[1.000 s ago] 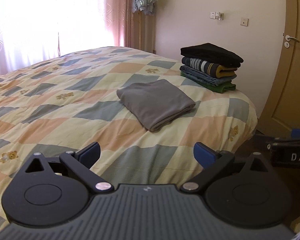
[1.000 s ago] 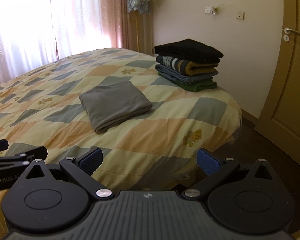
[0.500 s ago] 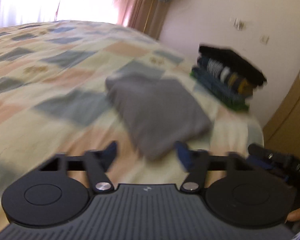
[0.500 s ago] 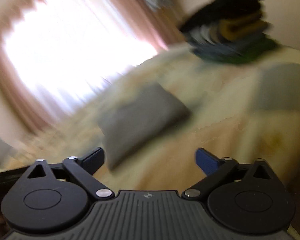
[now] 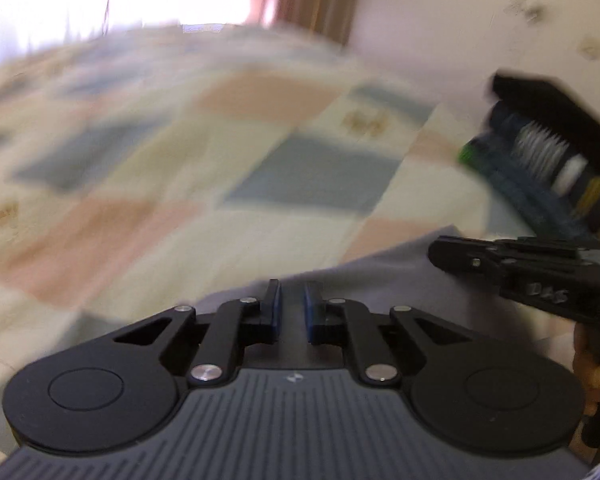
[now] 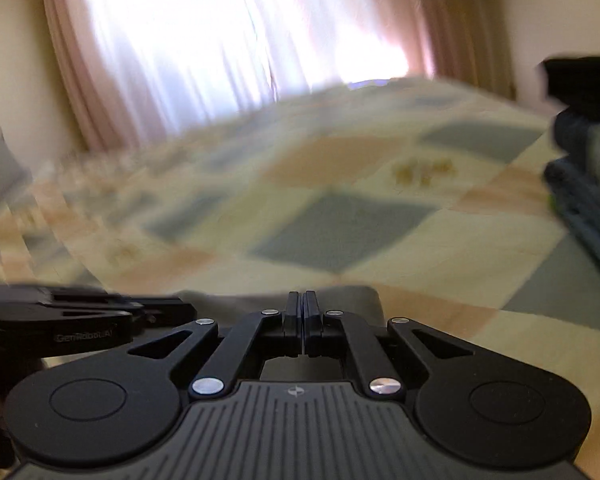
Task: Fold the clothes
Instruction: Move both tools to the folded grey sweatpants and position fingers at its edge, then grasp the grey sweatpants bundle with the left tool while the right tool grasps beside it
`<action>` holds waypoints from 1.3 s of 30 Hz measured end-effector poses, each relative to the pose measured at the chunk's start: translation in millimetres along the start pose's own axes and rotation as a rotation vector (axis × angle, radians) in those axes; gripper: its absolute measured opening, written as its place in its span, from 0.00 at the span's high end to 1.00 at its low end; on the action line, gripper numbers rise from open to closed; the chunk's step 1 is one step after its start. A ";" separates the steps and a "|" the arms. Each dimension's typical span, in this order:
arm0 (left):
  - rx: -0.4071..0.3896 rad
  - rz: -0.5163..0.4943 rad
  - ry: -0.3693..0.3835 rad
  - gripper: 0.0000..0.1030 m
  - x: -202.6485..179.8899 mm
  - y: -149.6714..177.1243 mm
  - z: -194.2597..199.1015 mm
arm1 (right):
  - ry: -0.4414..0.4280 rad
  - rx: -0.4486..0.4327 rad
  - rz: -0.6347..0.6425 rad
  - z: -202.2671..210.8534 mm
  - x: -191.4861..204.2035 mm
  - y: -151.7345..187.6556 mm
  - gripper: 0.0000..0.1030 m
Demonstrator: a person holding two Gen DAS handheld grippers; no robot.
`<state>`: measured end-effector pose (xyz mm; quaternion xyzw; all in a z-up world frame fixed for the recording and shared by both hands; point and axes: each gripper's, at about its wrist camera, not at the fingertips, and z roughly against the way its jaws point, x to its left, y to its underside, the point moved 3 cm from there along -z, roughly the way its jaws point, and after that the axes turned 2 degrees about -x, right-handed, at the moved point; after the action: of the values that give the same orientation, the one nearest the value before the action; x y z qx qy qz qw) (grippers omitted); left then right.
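The soft, light folded grey cloth garment [image 5: 380, 276] lay at six o'clock and was best pinched at its edge. Both jaws had just been closing: the right gripper [image 6: 302, 312] was clenched with nothing seen between, and the left gripper [image 5: 291, 304] was nearly shut, its hold unclear.

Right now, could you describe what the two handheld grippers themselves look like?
The left gripper and right gripper match: a ribbed dark grey body, two black round housings, black linkage arms with silver pivot pins, and a small emblem. The left's finger pads are blue. White lettering marks each gripper's side, seen from the other's camera.
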<state>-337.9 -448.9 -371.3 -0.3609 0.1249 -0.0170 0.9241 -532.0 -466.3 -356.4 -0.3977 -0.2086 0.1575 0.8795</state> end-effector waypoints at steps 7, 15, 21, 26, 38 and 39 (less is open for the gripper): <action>0.083 0.049 -0.048 0.96 18.1 -15.1 -8.8 | 0.073 0.171 0.036 -44.8 -2.2 -0.8 1.00; 0.213 0.126 -0.096 0.94 16.9 -14.5 59.3 | 0.042 0.195 -0.039 35.9 2.7 -27.2 0.86; 0.380 0.138 -0.279 0.93 -1.3 3.0 38.2 | 0.048 0.344 0.036 5.1 1.3 1.9 0.87; 0.430 0.173 -0.442 0.91 -14.0 -10.0 35.4 | -0.006 0.391 0.079 -6.9 -0.1 -9.0 0.87; 0.387 0.208 -0.556 0.79 -36.9 -22.7 45.0 | -0.145 0.464 0.067 -11.5 -11.3 -16.2 0.76; 0.385 0.208 -0.559 0.78 -37.7 -23.1 45.1 | -0.151 0.462 0.071 -11.3 -10.8 -15.7 0.73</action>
<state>-362.1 -431.5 -315.7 -0.1561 -0.1023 0.1532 0.9704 -534.0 -488.2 -353.7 -0.1800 -0.2179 0.2614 0.9229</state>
